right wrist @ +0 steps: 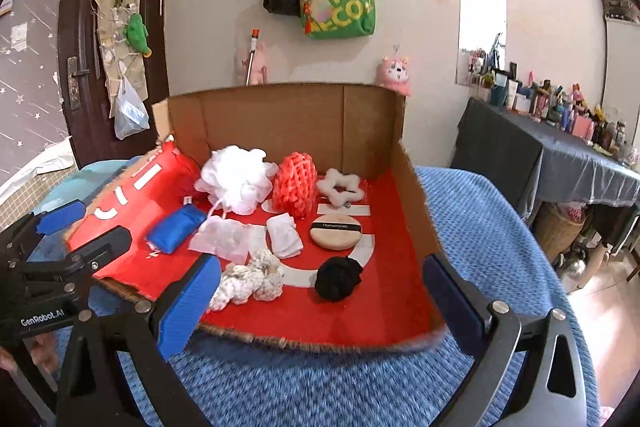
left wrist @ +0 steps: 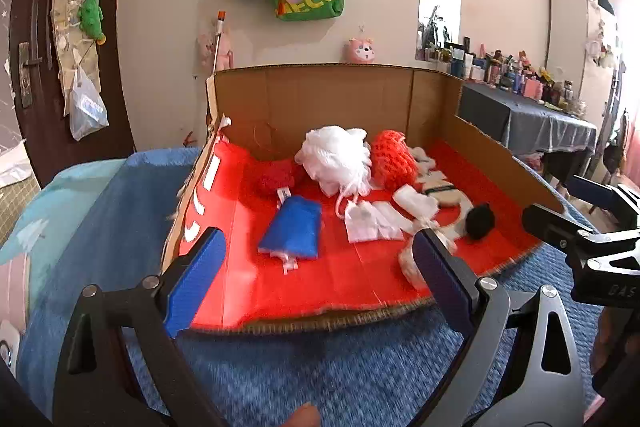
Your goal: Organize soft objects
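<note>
Blue pads are held wide apart on both grippers, nothing between the jaws of either. The right gripper (right wrist: 320, 301) is poised just short of the open front edge of the cardboard tray (right wrist: 280, 115) on the blue bedspread (right wrist: 480, 227); the cream knitted bundle (right wrist: 250, 281) lies nearest, at about 11 o'clock, its long axis crosswise, with the black scrunchie (right wrist: 338, 279) at 12 o'clock. From the left gripper (left wrist: 320, 277), the blue pouch (left wrist: 292, 231) lies at 12 o'clock, lengthwise. No sorted grouping can be judged among the scattered soft things.
</note>
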Demonstrator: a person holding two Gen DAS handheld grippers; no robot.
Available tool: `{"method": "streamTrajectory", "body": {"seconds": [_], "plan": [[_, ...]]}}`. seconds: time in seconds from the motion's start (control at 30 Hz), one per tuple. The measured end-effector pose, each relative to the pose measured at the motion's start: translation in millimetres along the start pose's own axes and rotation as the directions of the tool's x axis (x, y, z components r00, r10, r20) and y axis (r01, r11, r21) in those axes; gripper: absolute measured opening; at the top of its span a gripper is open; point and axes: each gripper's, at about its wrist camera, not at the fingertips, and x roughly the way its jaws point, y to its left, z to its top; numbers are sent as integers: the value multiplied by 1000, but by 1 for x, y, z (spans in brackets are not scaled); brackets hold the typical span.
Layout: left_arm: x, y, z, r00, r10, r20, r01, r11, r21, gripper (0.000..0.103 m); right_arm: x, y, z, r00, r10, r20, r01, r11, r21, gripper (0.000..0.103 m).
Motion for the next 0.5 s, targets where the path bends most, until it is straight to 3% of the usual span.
{"method": "streamTrajectory", "body": {"seconds": [0.23,0.5], "plan": [[-29,-1,-22,998,-21,-51,19,999,-31,95,-33,3,-19,999,21,-34,-21,1000,9,103],[-27,-8,-60,981,-28,-192,21,999,-38,95,-28,6,-56,982,36,-183,-29,999,41,103]]}}
